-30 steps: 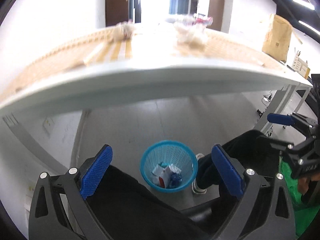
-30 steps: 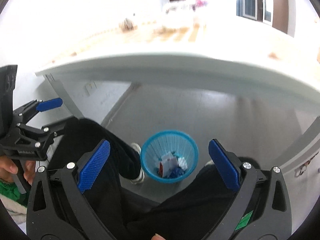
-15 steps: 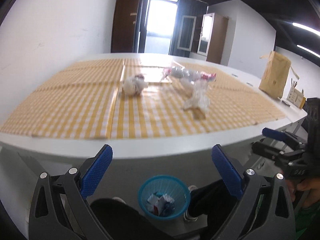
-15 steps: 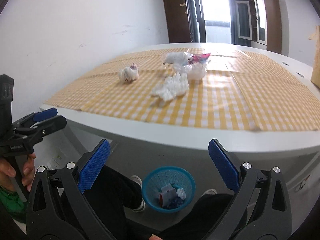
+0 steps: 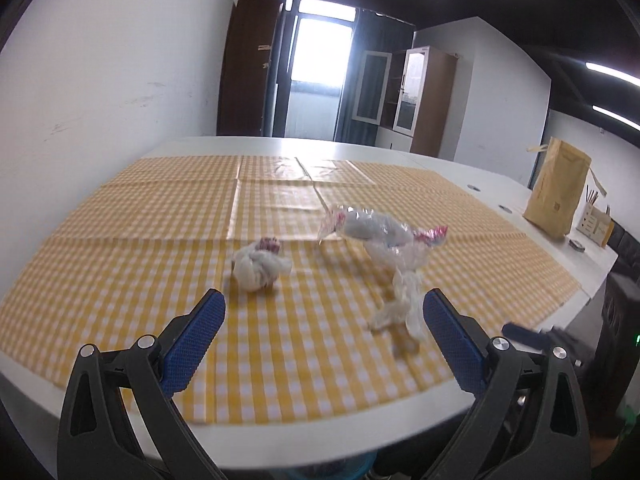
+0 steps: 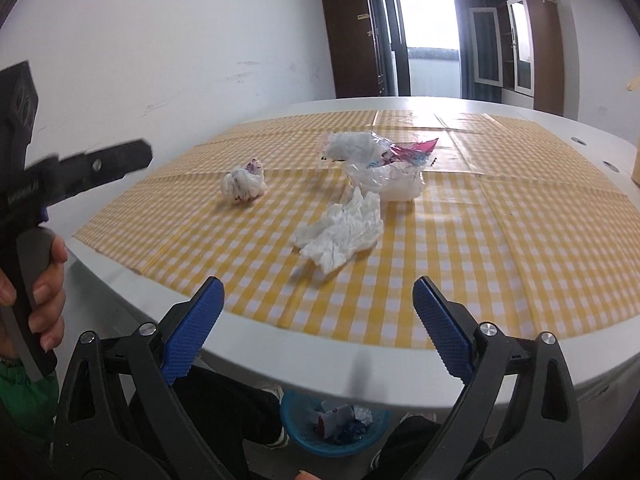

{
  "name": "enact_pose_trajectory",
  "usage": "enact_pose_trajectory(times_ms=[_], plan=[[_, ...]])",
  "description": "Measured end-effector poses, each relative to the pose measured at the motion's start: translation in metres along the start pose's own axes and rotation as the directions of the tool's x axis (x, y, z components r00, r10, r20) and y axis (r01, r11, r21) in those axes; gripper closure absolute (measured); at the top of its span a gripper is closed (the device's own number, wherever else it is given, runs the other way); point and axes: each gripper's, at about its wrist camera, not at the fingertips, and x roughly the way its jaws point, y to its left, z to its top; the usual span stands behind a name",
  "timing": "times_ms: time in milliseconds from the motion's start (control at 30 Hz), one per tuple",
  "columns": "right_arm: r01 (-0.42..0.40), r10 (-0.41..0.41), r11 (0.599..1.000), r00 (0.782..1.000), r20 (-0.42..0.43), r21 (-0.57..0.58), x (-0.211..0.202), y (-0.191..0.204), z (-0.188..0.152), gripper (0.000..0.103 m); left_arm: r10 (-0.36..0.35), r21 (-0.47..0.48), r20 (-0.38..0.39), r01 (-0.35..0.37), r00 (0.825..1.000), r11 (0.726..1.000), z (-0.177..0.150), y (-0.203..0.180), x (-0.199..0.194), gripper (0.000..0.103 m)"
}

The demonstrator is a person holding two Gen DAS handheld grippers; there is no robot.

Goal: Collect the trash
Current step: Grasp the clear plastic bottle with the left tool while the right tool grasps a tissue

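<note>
On the yellow checked tablecloth [image 5: 160, 264] lie three pieces of trash. A crumpled white ball [image 5: 260, 266] [image 6: 244, 184] with red marks is on the left. A clear plastic bag with a red wrapper [image 5: 384, 236] [image 6: 380, 164] is further back. A crumpled white tissue [image 5: 400, 304] [image 6: 344, 232] lies nearest. My left gripper [image 5: 322, 308] hangs open over the table's near edge, with nothing in it. My right gripper [image 6: 316, 292] is also above the near edge; its jaws are closing slightly and nothing is between them. A blue bin [image 6: 334, 428] holding wrappers stands on the floor below.
A brown paper bag [image 5: 558, 188] and a pen holder [image 5: 596, 228] stand at the table's right end. A person's dark-trousered legs [image 6: 224, 408] flank the bin. A hand [image 6: 44, 280] holds the left gripper's handle. Cabinets and a bright doorway are behind.
Both grippers have risen from below the table edge to above the tabletop. The trash on the cloth is now in full view, and the bin has dropped to the bottom of the views.
</note>
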Motion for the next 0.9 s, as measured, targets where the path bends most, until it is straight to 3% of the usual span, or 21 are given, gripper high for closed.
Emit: enact_pose_trajectory(times_ms=[333,400,633,833,900], plan=[[-0.002,0.004,0.999,0.998,-0.059,0.037,0.049,-0.014,0.022,0.023,-0.05,-0.045,-0.064,0.047,0.997,0.998,0.039,-0.007,0.083,0.006],[0.002,0.001,0.999,0.997,-0.074,0.05,0.059,-0.019,0.026,0.031,-0.075,-0.059,-0.089,0.07,0.993,0.996,0.047,-0.011,0.104,0.006],[-0.002,0.014,0.995,0.992,-0.129,0.095,0.088,-0.03,0.04,0.043,-0.13,-0.163,-0.148,0.105,0.98,0.981,0.065,-0.008,0.157,0.006],[-0.033,0.051,0.994,0.983,-0.175,0.104,0.107,-0.029,0.045,0.053,-0.216,-0.284,-0.213,0.151,0.953,0.947,0.068,-0.001,0.194,0.007],[-0.036,0.056,0.994,0.98,-0.189,0.106,0.109,-0.03,0.043,0.062,-0.24,-0.311,-0.239,0.16,0.941,0.937,0.068,-0.002,0.205,0.007]])
